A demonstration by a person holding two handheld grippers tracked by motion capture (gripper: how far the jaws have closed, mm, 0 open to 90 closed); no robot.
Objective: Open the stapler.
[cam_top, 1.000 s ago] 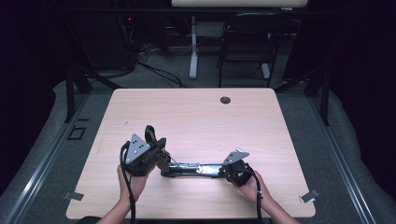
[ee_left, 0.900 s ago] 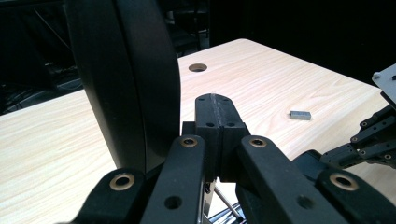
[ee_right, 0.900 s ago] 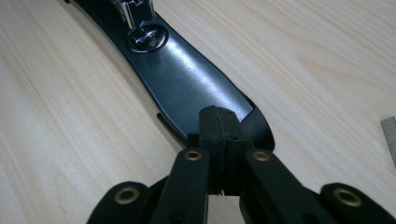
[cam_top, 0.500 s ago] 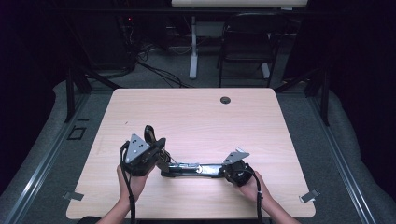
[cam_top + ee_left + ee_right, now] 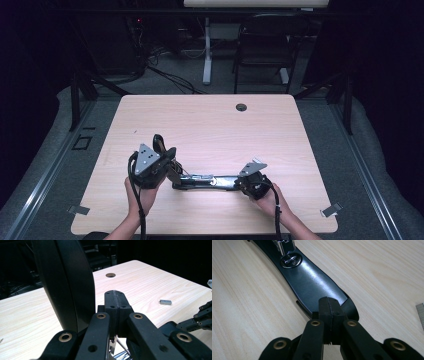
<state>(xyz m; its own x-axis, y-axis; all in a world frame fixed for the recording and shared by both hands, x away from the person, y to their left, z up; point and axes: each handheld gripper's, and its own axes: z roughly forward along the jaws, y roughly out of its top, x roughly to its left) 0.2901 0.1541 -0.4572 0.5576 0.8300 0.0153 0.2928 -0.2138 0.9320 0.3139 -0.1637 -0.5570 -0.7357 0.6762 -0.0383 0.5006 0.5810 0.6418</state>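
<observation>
Left gripper (image 5: 172, 165) and right gripper (image 5: 239, 182), jaws pressed together, are resting at opposite ends of the black stapler (image 5: 207, 182); it is lying lengthwise between them on the table (image 5: 210, 125).

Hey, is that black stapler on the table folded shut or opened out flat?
Opened out: the stapler lies stretched lengthwise between left gripper and right gripper.

A pale wooden counter (image 5: 210, 125) sits lit in a dark room. Beyond it stand a black chair (image 5: 262, 55) and a white desk leg (image 5: 206, 50); grey carpet (image 5: 360, 150) surrounds it, cables (image 5: 165, 75) trailing behind.
</observation>
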